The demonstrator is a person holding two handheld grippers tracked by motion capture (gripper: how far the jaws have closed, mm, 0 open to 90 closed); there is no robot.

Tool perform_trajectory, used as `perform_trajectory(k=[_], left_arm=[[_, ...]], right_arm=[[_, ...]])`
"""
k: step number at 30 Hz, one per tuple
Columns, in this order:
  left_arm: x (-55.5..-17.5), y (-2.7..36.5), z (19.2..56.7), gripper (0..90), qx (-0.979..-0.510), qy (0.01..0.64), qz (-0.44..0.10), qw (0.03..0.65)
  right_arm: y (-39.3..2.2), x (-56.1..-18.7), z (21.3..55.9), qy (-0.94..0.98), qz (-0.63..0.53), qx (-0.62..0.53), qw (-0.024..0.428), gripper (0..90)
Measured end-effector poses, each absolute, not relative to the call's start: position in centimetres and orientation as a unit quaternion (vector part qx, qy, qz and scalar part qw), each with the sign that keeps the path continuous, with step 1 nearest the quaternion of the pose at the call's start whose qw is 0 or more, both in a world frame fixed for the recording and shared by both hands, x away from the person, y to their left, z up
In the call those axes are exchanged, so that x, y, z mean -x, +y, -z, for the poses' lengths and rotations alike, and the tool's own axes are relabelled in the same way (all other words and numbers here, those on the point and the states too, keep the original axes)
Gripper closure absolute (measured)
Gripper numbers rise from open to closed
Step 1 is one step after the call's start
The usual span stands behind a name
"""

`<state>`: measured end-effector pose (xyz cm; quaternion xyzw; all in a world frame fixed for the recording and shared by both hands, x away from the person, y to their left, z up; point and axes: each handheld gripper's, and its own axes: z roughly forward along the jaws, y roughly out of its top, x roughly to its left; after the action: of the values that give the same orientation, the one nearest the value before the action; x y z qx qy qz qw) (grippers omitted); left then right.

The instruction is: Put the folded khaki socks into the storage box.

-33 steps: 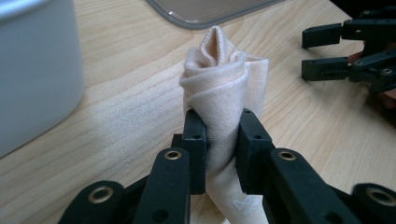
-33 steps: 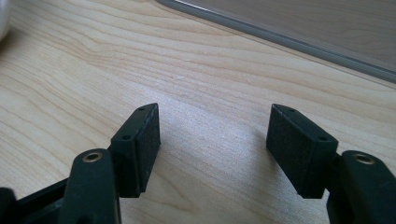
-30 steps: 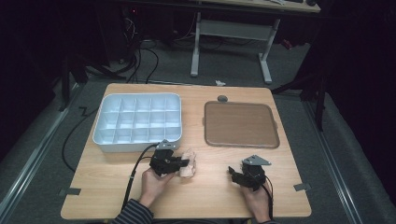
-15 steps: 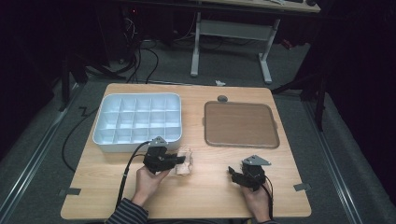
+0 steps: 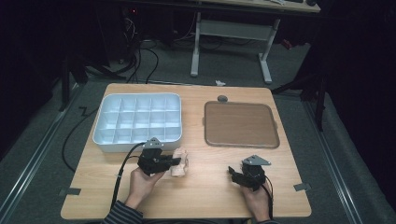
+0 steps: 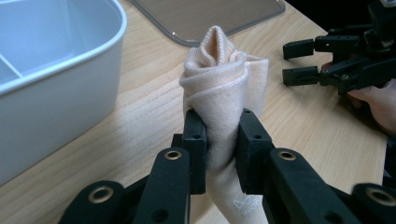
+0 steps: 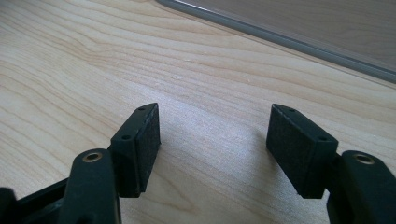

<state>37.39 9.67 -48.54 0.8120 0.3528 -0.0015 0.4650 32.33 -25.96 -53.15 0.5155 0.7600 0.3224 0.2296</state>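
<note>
Left tool (image 5: pixel 180 161) is being seen low and left of centre in the high view, jaws clamped on a rolled peach sock (image 5: pixel 180 162); in the left gripper view both pads are being pressed into the roll's waist (image 6: pixel 219 107), rolled end pointing up the frame, a small logo being shown on the tail at the bottom edge

Sock is being held just below the front wall of the white compartment tray (image 5: pixel 108 142), not inside any cell; whether it is being kept clear of the counter (image 5: pixel 205 196) cannot be told

Right tool (image 5: pixel 232 173) is being held open at lower right in the high view, nothing between the pads; in the right gripper view (image 7: pixel 212 149) the jaws are being kept wide apart over bare wood, just above the surface

Brown lid-like tray (image 5: pixel 240 125) is being shown flat at upper right of the counter, well apart from the sock; its rim is being caught at the top right of the right gripper view

Right tool is also being picked up at the right edge of the left gripper view (image 6: pixel 290 63), well apart from the sock
</note>
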Motion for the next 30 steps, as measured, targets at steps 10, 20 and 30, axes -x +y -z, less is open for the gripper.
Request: perform_trajectory(k=[10, 20, 30], left_arm=[[-37.3, 10.8, 48.0, 76.6, -0.809, 0.362, 0.0, 0.464], [-37.3, 12.0, 47.5, 76.6, -0.803, 0.37, 0.0, 0.467], [-37.7, 13.2, 47.2, 76.7, -0.798, 0.381, 0.005, 0.467]], right_arm=[[-26.0, -32.3, 53.1, 0.76, -0.324, -0.516, 0.229, 34.9], [-26.0, -32.3, 53.1, 0.76, -0.324, -0.516, 0.228, 34.8], [-26.0, -32.4, 53.1, 0.759, -0.325, -0.516, 0.227, 34.8]])
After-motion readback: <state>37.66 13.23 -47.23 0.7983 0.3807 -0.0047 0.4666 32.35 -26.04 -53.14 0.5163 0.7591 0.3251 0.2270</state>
